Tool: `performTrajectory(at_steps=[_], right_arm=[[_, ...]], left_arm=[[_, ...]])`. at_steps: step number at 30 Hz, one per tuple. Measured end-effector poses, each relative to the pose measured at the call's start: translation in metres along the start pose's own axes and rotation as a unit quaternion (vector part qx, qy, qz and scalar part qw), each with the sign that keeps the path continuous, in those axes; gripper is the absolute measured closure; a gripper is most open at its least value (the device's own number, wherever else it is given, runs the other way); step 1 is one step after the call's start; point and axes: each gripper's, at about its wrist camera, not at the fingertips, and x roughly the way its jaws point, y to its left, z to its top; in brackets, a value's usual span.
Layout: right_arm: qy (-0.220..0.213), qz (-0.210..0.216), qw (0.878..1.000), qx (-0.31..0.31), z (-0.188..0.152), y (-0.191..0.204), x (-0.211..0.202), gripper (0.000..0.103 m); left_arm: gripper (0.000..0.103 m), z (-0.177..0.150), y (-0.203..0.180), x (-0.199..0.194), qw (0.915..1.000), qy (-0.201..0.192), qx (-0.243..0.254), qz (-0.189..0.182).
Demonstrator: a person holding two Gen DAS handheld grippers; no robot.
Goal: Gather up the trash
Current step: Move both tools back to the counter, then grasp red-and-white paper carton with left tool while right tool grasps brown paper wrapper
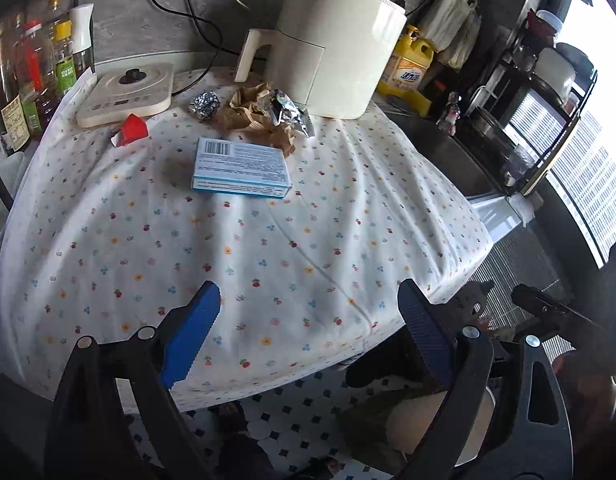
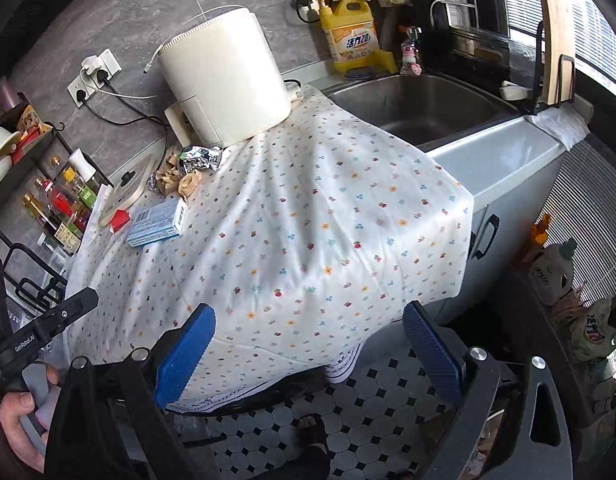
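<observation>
As far as I can judge, the collecting has barely begun or sits between pickups: all the trash I can see lies on the flowered tablecloth (image 1: 267, 264), and nothing is in either of my tongs. My left gripper (image 1: 312, 332) stands wide, blue pads apart with only cloth showing between them, and it hangs over the near edge of the table. My right gripper (image 2: 308, 354) is just as wide and empty, also over the near edge, with the tiled floor (image 2: 388, 396) under it. The trash is grouped at the far side of the table, well apart from both sets of tongs. The blue-and-white carton (image 1: 241, 168) lies flat and is the nearest piece, far ahead of my left gripper and a little left of its middle line. Beyond it sit the crumpled brown paper (image 1: 253, 114) and a torn silver wrapper (image 1: 289, 112) touching it, just in front of the cream appliance (image 1: 340, 48). The foil ball (image 1: 205, 105) rests just left of the brown paper, and a small red piece (image 1: 132, 130) lies further left, beside the flat cream base (image 1: 125, 96). From the right wrist view the same pile sits far off to the left, the carton (image 2: 157, 221) nearest. I see no bin or bag in either view, so I cannot tell where the pieces are meant to go. What is left, I reckon, is every piece.
</observation>
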Motion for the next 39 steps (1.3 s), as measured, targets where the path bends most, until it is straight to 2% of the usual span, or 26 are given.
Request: performTrajectory(at_steps=[6, 11, 19, 26, 35, 39], right_arm=[[0.009, 0.026, 0.999, -0.03, 0.031, 0.057, 0.044, 0.016], [0.01, 0.042, 0.998, -0.034, 0.05, 0.099, 0.077, 0.02], [0.014, 0.045, 0.998, -0.031, 0.077, 0.152, 0.119, 0.028], [0.014, 0.031, 0.999, -0.036, 0.096, 0.176, 0.138, 0.03], [0.046, 0.014, 0.998, -0.028, 0.113, 0.189, 0.185, 0.048], [0.056, 0.007, 0.998, -0.026, 0.118, 0.191, 0.205, 0.052]], left_arm=[[0.014, 0.025, 0.058, -0.013, 0.9987, -0.027, -0.033, 0.026], [0.014, 0.046, 0.098, -0.016, 0.9977, -0.039, -0.039, 0.039], [0.014, 0.079, 0.149, -0.006, 0.9976, -0.045, -0.042, 0.03], [0.014, 0.1, 0.164, 0.009, 0.9985, -0.041, -0.035, 0.007], [0.014, 0.119, 0.185, 0.032, 0.9976, -0.046, -0.052, 0.0], [0.022, 0.126, 0.199, 0.047, 0.9968, -0.039, -0.069, 0.0]])
